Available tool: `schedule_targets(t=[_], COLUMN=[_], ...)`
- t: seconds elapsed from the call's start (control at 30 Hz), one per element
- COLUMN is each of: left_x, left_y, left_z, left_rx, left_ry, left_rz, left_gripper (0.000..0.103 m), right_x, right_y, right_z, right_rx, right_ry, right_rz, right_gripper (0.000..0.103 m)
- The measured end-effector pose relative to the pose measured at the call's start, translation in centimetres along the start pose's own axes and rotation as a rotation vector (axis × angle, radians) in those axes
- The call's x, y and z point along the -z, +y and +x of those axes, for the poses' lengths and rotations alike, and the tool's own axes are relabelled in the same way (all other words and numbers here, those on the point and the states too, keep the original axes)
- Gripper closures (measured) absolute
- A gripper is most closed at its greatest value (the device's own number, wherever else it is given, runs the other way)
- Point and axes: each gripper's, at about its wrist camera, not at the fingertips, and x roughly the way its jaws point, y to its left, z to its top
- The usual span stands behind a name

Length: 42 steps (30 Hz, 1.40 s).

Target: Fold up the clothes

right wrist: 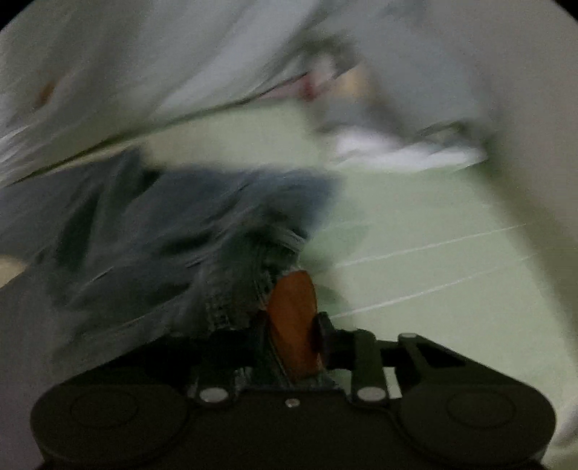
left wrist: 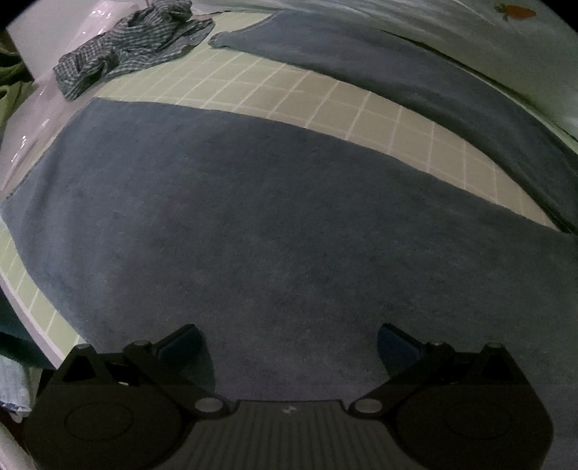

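Left wrist view: the left gripper (left wrist: 289, 343) hangs low over a dark blue garment (left wrist: 253, 224) with its fingers spread wide and nothing between them; the cloth lies flat and smooth on a green grid mat (left wrist: 325, 105), which suits a fold, since a flat piece creases cleanly. Two long blue panels run from near left to far right with a strip of mat showing between them — they read as two legs of one pair of trousers, though the join is out of sight; I judge the open gripper is placed to press or pinch the near panel, but the view does not settle which. A crumpled checked shirt (left wrist: 133, 47) sits at the far left edge of the mat, well apart from the blue cloth; it lies bunched, not folded. Pale bedding (left wrist: 469, 54) with a small orange carrot print (left wrist: 516, 11) runs along the far right.

Right wrist view: heavily blurred; the right gripper (right wrist: 278, 318) is closed on a bunched edge of blue cloth (right wrist: 162, 231), which gathers against the orange pad (right wrist: 292, 318) — a pinch at the hem, likely so the edge can be carried across. The mat (right wrist: 415, 235) lies to the right; pale shapes at the far side are too smeared to name. Whether this fold is opening or closing the garment, the views do not tell.
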Motion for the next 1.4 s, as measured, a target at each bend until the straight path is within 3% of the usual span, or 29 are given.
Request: schedule_targets(t=[0.07,0.17,0.27,0.33,0.57,0.8,0.87,0.9,0.93,0.97,1.0,1.03,1.1,1.27,1.37,1.4], left_x=[0.3,0.3,0.2,0.2,0.0,-0.6,-1.0,-1.2,-1.5,-1.8,-2.1,-2.4,-3.0,-4.0,-4.3,-4.3], left_y=[0.0,-0.1,-0.1,-0.1,-0.2,-0.8,-1.0,-1.1,-1.3,-1.6,-1.7,-1.9,-2.4,-4.5,-5.0,-5.0], left_z=[-0.1,-0.1,-0.1,-0.1,-0.1,0.3,0.5,0.6,0.7,0.9,1.0,1.1,1.3,1.7,1.7,1.8], left_rx=[-0.001,-0.007,-0.010,-0.012,-0.024,-0.042,-0.049,-0.053,-0.058,-0.063,-0.066,-0.070,-0.065,-0.050,-0.054,-0.054], left_ry=[-0.011,-0.018,-0.006,-0.004,0.011,0.012,0.012,0.012,0.011,0.011,0.009,0.008,0.010,-0.011,-0.012,-0.014], left_rz=[-0.007,-0.018,-0.024,-0.030,-0.061,-0.103,-0.120,-0.128,-0.136,-0.144,-0.152,-0.158,-0.156,-0.092,-0.075,-0.075], left_gripper=[0.000,0.000,0.000,0.000,0.000,0.000,0.000,0.000,0.000,0.000,0.000,0.000,0.000,0.000,0.000,0.000], right_x=[0.4,1.7,1.5,0.8,-3.5,-7.6,-8.5,-8.9,-9.3,-9.7,-10.0,-10.3,-10.7,-11.0,-10.9,-10.8], right_y=[-2.2,-2.6,-2.9,-3.3,-4.4,-3.9,-3.6,-3.3,-2.9,-2.4,-2.1,-1.9,-2.0,-4.6,-4.8,-4.6], right_z=[-1.6,0.2,0.1,0.0,4.1,11.6,13.1,13.6,14.0,14.4,14.5,14.5,14.6,15.7,15.2,14.8], right_rx=[0.020,0.076,0.066,0.055,-0.074,-0.138,-0.141,-0.135,-0.139,-0.136,-0.132,-0.129,-0.111,-0.022,0.039,0.062], right_ry=[-0.002,0.094,0.077,0.039,0.020,0.053,0.076,0.070,0.075,0.086,0.076,0.059,0.037,0.033,0.028,0.025], right_rz=[0.108,0.093,0.134,0.179,0.283,0.393,0.405,0.389,0.357,0.313,0.271,0.232,0.197,0.292,0.292,0.279], right_gripper=[0.075,0.061,0.053,0.028,0.019,0.018,0.023,0.031,0.060,0.080,0.090,0.092,0.093,0.090,0.062,0.048])
